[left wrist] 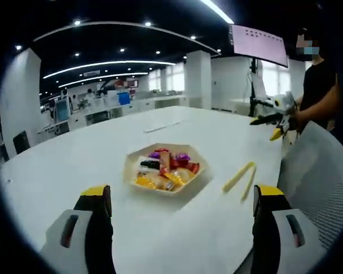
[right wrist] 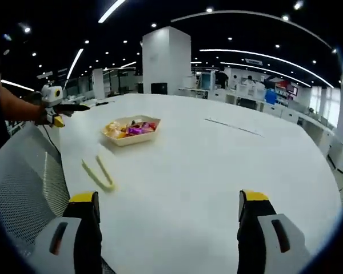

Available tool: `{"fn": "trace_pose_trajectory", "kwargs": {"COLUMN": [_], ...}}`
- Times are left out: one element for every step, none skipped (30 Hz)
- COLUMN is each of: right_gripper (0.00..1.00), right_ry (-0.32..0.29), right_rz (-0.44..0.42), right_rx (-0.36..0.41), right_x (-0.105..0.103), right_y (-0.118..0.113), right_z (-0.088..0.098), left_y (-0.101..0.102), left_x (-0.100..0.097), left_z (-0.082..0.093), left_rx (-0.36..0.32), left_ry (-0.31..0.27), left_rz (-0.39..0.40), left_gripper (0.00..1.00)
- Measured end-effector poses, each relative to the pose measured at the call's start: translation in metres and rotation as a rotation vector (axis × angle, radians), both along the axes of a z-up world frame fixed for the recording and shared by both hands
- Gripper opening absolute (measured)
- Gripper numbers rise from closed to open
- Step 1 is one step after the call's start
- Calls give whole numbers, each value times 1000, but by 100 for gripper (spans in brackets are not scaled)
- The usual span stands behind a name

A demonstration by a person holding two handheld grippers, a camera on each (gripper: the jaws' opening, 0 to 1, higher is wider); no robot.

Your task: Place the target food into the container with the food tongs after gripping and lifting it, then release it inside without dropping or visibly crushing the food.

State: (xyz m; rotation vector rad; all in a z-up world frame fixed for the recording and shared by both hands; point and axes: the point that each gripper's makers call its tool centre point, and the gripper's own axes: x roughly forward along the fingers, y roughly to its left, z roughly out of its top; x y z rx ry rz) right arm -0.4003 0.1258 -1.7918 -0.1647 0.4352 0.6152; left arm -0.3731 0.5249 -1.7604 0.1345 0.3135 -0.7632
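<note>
Surface: white table (left wrist: 228, 142) in an open office with ceiling strip lights.
Left gripper (left wrist: 180, 200): jaws spread wide, holding nothing, above the near table edge.
Food tray (left wrist: 130, 171): hexagonal, mid-table, holding assorted colourful food pieces (left wrist: 166, 168).
Food tongs (left wrist: 240, 178): yellow, lying flat just right of the tray, untouched.
Right gripper (right wrist: 167, 205): released, jaws apart, empty.

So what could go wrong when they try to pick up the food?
The tongs lie flat on the table, so they may slide when a gripper closes on them. The food in the tray is small and packed close, so the tongs could squash a piece or lift two. Both the left gripper and the right gripper are open and far off, so nothing is held yet.
</note>
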Motion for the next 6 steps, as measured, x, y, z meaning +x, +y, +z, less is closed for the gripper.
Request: {"fn": "trace_pose_trajectory", "kwargs": {"right_gripper": [100, 100, 100, 100, 100, 100], "right_ry": [0, 8, 24, 31, 27, 22], "right_rz": [-5, -5, 1, -4, -11, -14], "right_rx": [11, 12, 4, -6, -8, 0], "right_x": [-3, -5, -8, -8, -9, -9], "right_y": [-1, -1, -1, -2, -3, -3], "right_z": [0, -3, -7, -9, -9, -9], "left_y": [8, 11, 12, 13, 14, 14], "left_x": [2, 1, -1, -1, -1, -1], "left_z": [-4, -5, -4, -4, -5, -5], "left_rx": [-8, -17, -20, -15, -9, -11], "left_ry": [0, 7, 12, 8, 7, 10], "left_rz": [25, 30, 35, 37, 38, 38], "left_gripper": [100, 100, 100, 100, 100, 100]}}
